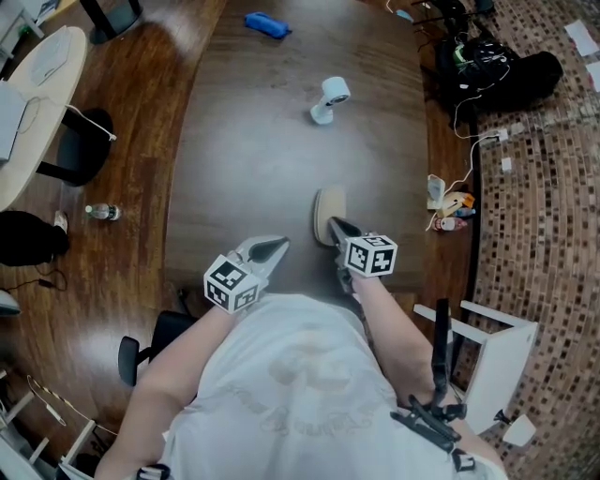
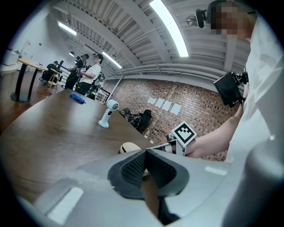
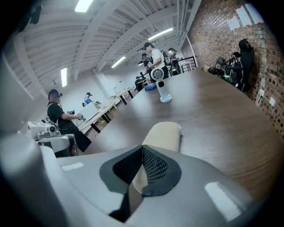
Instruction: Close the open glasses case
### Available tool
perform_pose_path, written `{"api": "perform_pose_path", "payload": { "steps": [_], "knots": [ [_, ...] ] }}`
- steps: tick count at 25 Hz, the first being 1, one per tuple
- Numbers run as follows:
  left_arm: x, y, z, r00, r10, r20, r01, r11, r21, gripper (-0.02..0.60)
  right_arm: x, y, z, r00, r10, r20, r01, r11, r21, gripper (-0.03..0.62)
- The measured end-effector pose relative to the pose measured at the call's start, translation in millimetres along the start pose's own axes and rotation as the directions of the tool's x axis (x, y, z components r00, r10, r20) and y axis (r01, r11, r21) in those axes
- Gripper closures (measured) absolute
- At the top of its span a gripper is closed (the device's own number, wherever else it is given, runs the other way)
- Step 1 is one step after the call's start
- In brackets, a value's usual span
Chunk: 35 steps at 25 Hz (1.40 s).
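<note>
While glasses case [image 1: 329, 208] lies on table [image 1: 253, 141], right gripper [image 1: 336, 225] clenched empty at its near end; left gripper [image 1: 281, 244] likewise clenched.

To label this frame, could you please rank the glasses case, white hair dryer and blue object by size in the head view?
Largest: glasses case, though nearest the camera.
Then white hair dryer and blue object: too alike to rank.

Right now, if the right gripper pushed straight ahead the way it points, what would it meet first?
The beige glasses case: it lies directly ahead of the right gripper, whose jaws are shut. It looks very close, possibly touching; depth is unclear.
</note>
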State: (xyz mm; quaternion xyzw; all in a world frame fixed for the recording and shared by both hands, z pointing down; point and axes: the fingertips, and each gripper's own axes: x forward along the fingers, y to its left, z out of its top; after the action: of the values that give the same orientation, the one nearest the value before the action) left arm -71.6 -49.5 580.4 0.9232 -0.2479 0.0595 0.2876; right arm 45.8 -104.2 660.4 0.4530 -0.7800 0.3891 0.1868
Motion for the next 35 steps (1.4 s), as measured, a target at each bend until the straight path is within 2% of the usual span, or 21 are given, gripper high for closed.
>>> {"api": "perform_pose_path", "payload": {
  "steps": [6,12,17,23,30,35],
  "knots": [
    [30.7,-29.8,-3.2,0.999,0.053,-0.003,-0.053,0.998,0.021,0.580,-17.7,-4.9,3.2,0.994,0.109,0.019,-0.109,0.994,0.011,0.585],
    [48.1,-44.8,-7.4,0.998,0.067,-0.008,-0.067,0.997,0.030,0.580,-44.3,6.1,10.7,0.975,0.209,0.074,-0.210,0.978,0.009,0.585],
    [78.3,-66.1,-1.8,0.991,0.133,0.018,-0.134,0.990,0.045,0.579,-79.3,-8.5,20.6,0.953,0.295,0.073,-0.291,0.954,-0.067,0.585],
    [106.8,-96.3,-0.9,0.989,0.147,0.032,-0.149,0.987,0.056,0.580,-120.9,-20.5,19.6,0.941,0.334,0.051,-0.321,0.931,-0.171,0.585],
    [122.8,-134.4,-5.1,0.980,0.185,0.078,-0.191,0.979,0.077,0.580,-170.9,-19.1,13.7,0.909,0.416,0.040,-0.386,0.873,-0.298,0.585],
    [131.4,-160.2,-14.8,0.975,0.205,0.084,-0.212,0.974,0.081,0.580,-198.5,-16.9,8.9,0.884,0.466,0.044,-0.421,0.833,-0.360,0.586]
  ]
}}
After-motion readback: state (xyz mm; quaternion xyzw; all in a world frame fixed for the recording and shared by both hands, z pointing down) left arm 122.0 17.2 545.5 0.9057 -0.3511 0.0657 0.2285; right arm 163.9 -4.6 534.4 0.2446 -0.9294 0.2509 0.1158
